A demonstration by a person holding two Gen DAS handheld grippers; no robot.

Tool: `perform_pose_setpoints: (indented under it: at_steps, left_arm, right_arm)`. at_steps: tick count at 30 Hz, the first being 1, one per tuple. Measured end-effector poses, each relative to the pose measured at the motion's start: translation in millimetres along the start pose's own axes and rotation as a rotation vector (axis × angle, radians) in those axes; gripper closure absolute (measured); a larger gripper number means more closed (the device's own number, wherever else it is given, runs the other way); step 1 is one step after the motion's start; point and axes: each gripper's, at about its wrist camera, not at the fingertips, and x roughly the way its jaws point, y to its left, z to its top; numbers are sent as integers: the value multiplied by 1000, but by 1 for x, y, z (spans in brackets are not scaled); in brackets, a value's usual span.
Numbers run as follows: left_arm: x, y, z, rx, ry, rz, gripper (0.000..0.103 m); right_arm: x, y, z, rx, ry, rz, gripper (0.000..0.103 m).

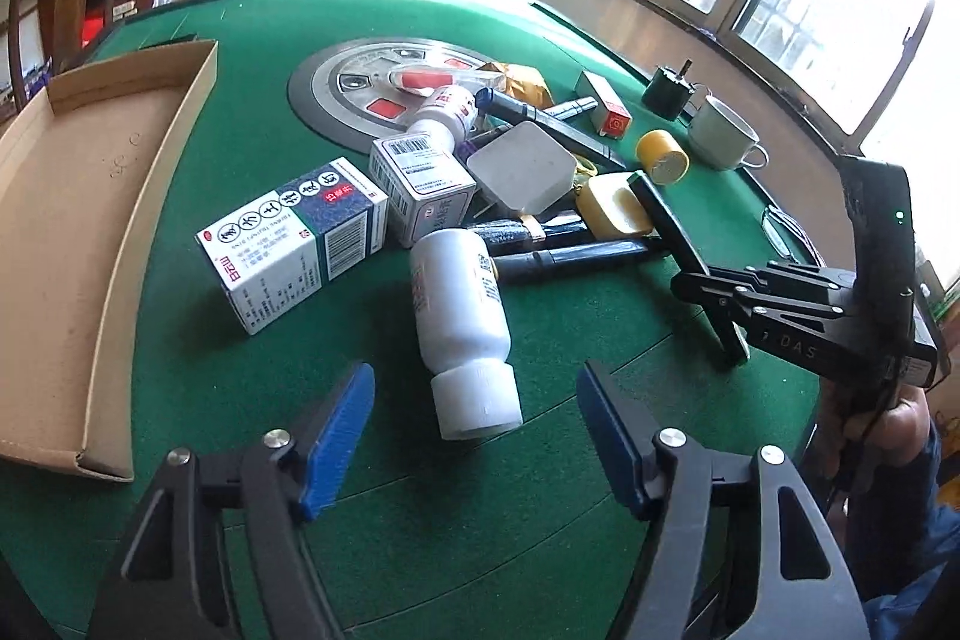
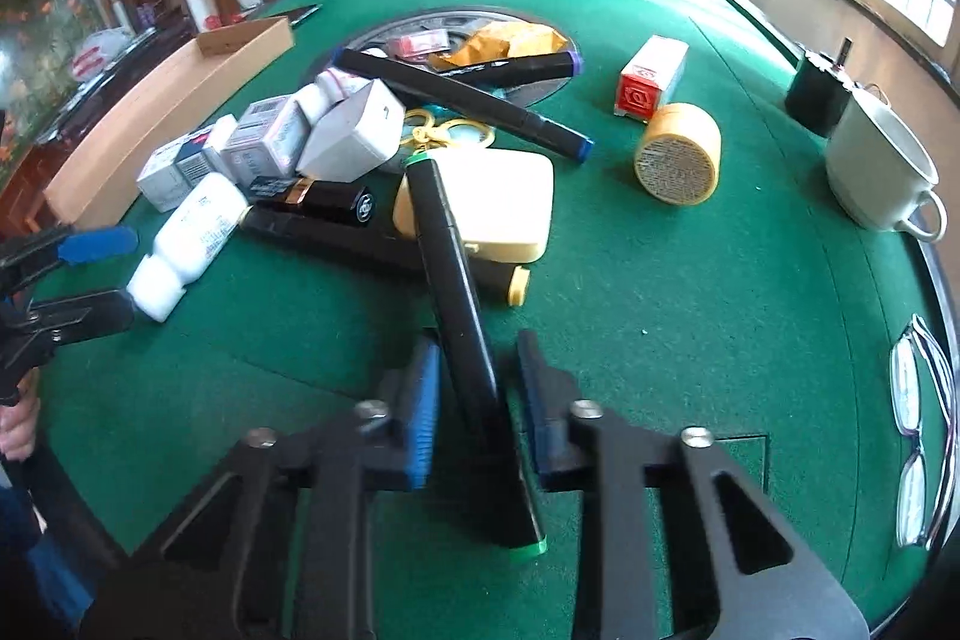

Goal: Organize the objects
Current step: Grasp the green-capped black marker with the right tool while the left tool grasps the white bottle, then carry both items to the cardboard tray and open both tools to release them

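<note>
Cardboard tray (image 1: 72,196) seen bare; nothing sorted yet. Pile of boxes, bottles, markers left on green table (image 1: 372,472). Right gripper (image 2: 477,403) fingers clamped on black marker (image 2: 462,292). Left gripper (image 1: 474,430) fingers spread around white bottle (image 1: 456,304) cap, not yet gripped.

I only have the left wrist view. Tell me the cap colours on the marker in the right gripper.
Observer: The black marker is green at both ends; the right gripper is shut on it near the close end.
Operator: Identify the thin wire shape at the table's right edge.
Observer: It's a pair of eyeglasses, lying nearer than the white mug.
Operator: Name the yellow bits behind the yellow case.
Observer: Yellow key rings.
</note>
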Motion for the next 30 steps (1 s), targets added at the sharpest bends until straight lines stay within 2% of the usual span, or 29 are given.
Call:
perform_pose_setpoints:
  at_steps: [4, 9, 10, 12, 13, 15, 17, 20, 23, 30]
  left_arm:
    - [3, -4, 7, 2, -4, 19, 34]
    - [21, -12, 15, 15, 27, 87, 35]
    - [25, -12, 15, 18, 36, 97, 38]
    - [34, -12, 15, 14, 61, 115, 52]
    - [36, -13, 16, 20, 53, 134, 54]
    - [39, -16, 16, 41, 47, 185, 67]
    - [41, -16, 16, 47, 37, 203, 69]
    - [39, -15, 15, 45, 22, 196, 69]
    - [30, -12, 11, 23, 20, 131, 69]
    - [-9, -1, 15, -29, -65, 60, 69]
  right_arm:
    - [-6, -8, -6, 56, -11, 47, 89]
    - [-7, -13, -11, 95, -27, 84, 89]
    - [-7, -13, -12, 96, -33, 85, 89]
    - [-7, -12, -12, 96, -38, 94, 89]
    - [-7, -12, -12, 98, -39, 98, 89]
    - [-7, -13, -13, 105, -42, 106, 89]
    - [-7, -14, -13, 107, -44, 108, 89]
    - [-7, -14, -13, 108, -46, 110, 89]
    - [-10, -16, -13, 124, -57, 115, 89]
    - [-23, -9, -7, 137, -82, 173, 89]
